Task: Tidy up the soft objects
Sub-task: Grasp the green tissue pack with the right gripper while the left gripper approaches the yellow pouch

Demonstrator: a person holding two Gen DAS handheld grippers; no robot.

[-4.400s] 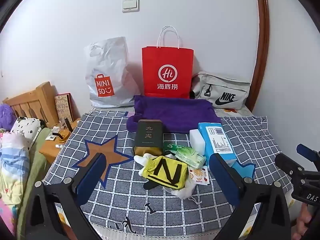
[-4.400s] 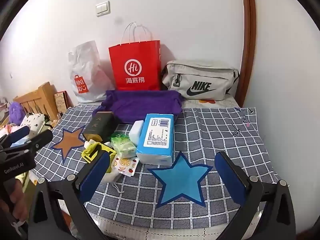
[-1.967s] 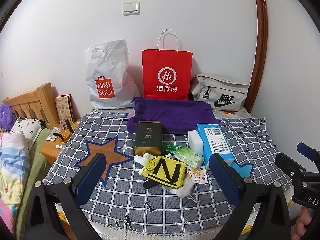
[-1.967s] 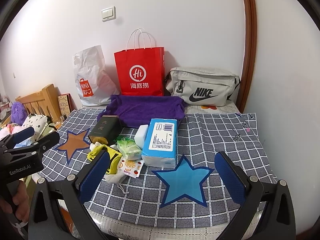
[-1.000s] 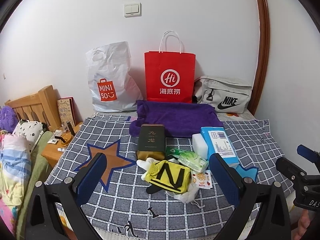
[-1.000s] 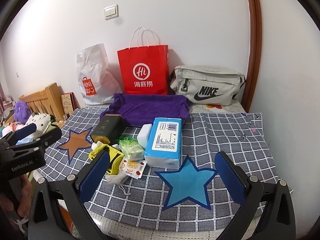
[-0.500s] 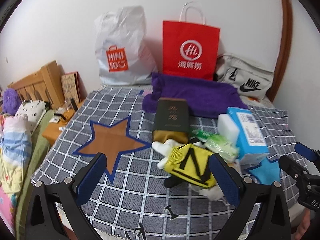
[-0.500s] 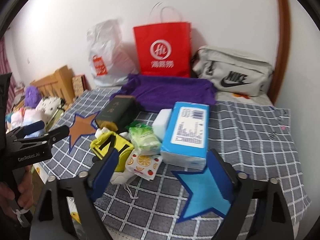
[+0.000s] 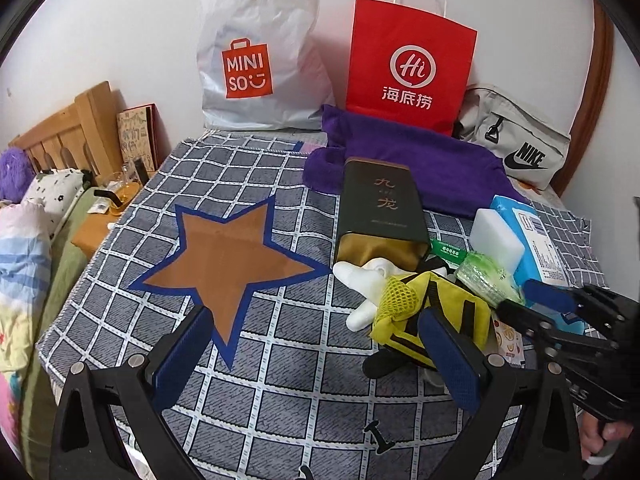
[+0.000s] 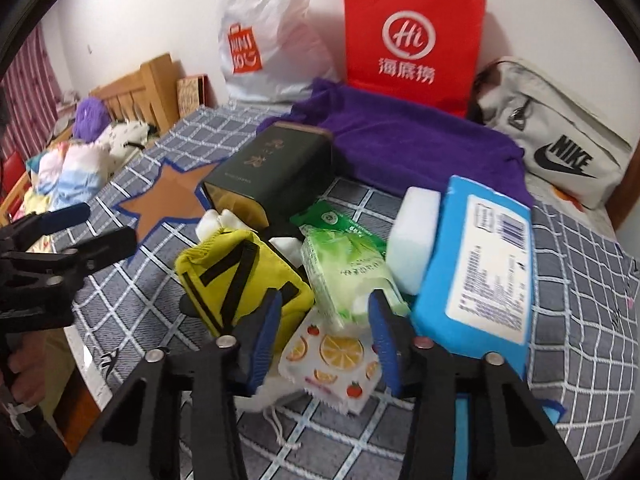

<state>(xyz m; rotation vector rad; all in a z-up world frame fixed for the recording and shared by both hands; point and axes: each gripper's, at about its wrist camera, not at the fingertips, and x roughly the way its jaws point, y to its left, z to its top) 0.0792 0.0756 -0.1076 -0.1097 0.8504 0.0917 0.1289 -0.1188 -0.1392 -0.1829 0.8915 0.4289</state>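
On the bed's checked blanket (image 9: 280, 344), the soft things are lying heaped together in front of the purple towel (image 10: 420, 144), so each needs lifting out singly. You are lowering the right gripper (image 10: 324, 336) over the fruit-print packet (image 10: 332, 364) beside the yellow pouch (image 10: 240, 276) and green wipes pack (image 10: 344, 276); its jaws are closing, with nothing pressed between them yet. Your left gripper (image 9: 316, 356) is hanging wide open and empty above the blanket, near the pouch, likely waiting to steady the pile.
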